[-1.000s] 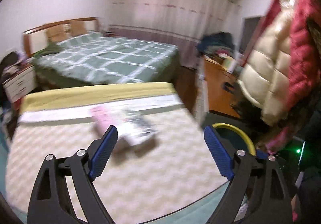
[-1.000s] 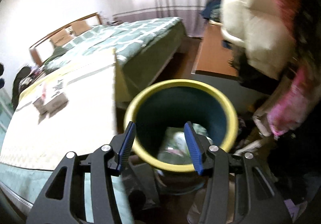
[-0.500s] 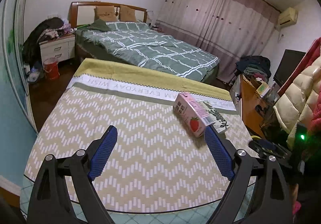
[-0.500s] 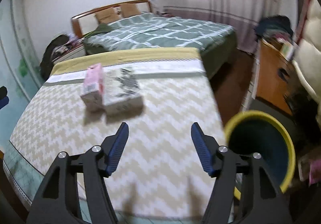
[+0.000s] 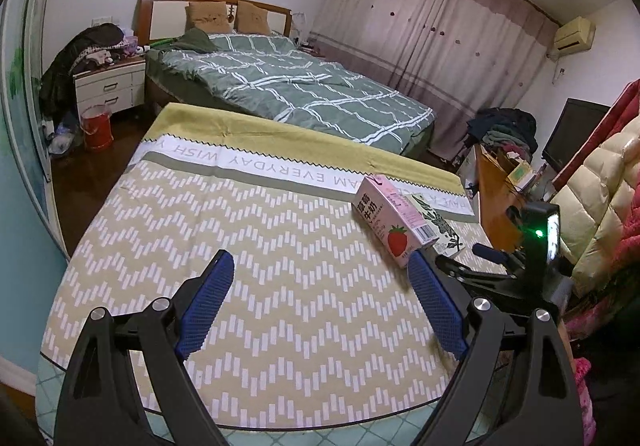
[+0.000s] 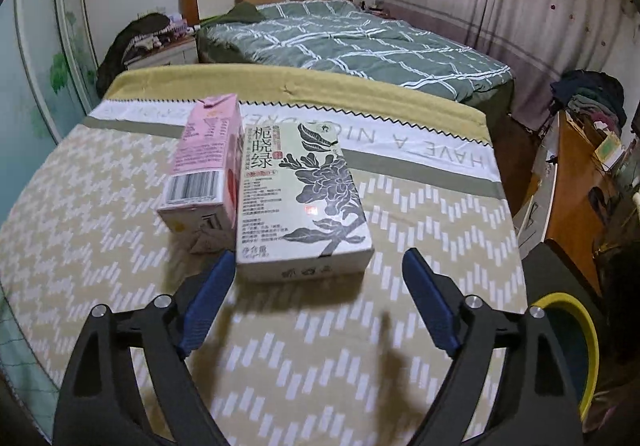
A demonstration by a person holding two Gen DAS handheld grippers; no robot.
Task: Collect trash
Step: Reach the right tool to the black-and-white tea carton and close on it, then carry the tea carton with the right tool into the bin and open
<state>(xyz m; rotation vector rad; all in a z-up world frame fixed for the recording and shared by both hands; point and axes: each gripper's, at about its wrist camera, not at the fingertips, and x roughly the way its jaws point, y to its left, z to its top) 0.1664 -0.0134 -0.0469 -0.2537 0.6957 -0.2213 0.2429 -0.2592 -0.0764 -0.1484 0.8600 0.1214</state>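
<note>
Swung from bin, right claw point(image 6: 316, 302) faces lengthwise carton point(image 6: 298, 198).

Dim, warm indoor light fills both views, and the drawn curtains point(image 5: 432, 46) let no daylight through. Light from above and behind the cameras throws soft forked shadows of the right hand-held gripper point(image 6: 316, 286) onto the tabletop point(image 6: 100, 206). A small reddish glint sits on the glossy green-and-white box point(image 6: 304, 202). A green indicator light point(image 5: 539, 233) glows at the right of the left view. Both frames are sharp at the centre, grainy in dark corners. Fisheye distortion bends walls and table edges, with black vignetting at the rim.
</note>
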